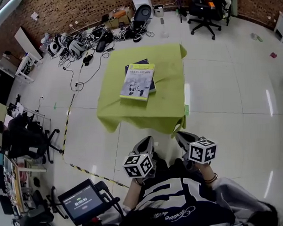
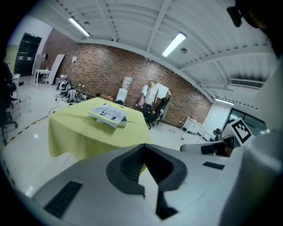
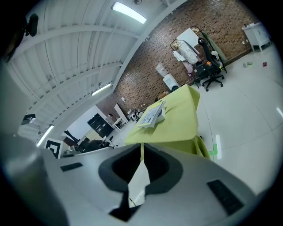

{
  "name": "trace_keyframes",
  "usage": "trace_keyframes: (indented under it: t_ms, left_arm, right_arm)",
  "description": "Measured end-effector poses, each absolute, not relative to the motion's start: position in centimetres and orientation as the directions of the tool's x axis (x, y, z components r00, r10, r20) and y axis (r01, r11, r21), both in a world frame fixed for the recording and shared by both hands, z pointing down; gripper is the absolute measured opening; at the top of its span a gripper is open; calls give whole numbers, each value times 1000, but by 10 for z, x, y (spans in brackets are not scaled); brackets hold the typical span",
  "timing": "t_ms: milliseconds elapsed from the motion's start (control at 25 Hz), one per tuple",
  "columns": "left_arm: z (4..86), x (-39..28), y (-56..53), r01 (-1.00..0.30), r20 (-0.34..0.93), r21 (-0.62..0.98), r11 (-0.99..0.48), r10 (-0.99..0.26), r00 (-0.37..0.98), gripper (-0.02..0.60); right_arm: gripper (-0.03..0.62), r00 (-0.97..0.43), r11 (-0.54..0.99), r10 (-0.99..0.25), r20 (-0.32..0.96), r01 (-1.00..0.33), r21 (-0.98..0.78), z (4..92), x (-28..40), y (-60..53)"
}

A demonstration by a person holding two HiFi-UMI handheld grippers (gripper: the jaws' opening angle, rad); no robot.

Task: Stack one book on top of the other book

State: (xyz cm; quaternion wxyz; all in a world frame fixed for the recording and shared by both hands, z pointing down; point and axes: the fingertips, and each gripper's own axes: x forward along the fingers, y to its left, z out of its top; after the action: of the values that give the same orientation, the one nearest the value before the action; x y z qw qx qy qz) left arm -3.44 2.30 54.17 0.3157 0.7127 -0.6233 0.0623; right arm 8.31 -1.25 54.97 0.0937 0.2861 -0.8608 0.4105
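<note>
Two books lie stacked on the table with the lime-green cloth (image 1: 170, 86). A light-covered book (image 1: 138, 81) rests on a dark blue one (image 1: 138, 63), whose edge shows behind it. Both grippers are held close to my body, well short of the table and touching nothing. My left gripper (image 1: 147, 140) and right gripper (image 1: 181, 135) point toward the table. In the left gripper view the jaw tips (image 2: 143, 145) meet, with the stack (image 2: 108, 114) far ahead. In the right gripper view the jaws (image 3: 142, 145) are shut and empty, with the stack (image 3: 152, 115) far off on the cloth (image 3: 181, 121).
Cables and equipment (image 1: 83, 42) litter the floor behind the table's left side. An office chair (image 1: 205, 10) stands at the back right. Black-and-yellow tape (image 1: 67, 124) runs along the floor on the left. A screen on a stand (image 1: 82, 200) is by my left side.
</note>
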Motion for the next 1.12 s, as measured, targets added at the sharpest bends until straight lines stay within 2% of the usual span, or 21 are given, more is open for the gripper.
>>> trace_keyframes:
  t_ms: [400,640,1120]
  left_arm:
    - [530,-22,46,-925,466,377,-48,-853,234,5]
    - [538,-60,88,-927,461,373,-33,-860,216,5]
    - [546,-129,203,-910,455,410,-66,-850,267,5]
  right_arm:
    - [9,-838,504,-398,372,-539,-675,544,77,24]
    - [9,-843,536,-381,379,-536,-653,548,34,62]
    - [9,-803,511,-478,355,-583,-632,534,-23,168]
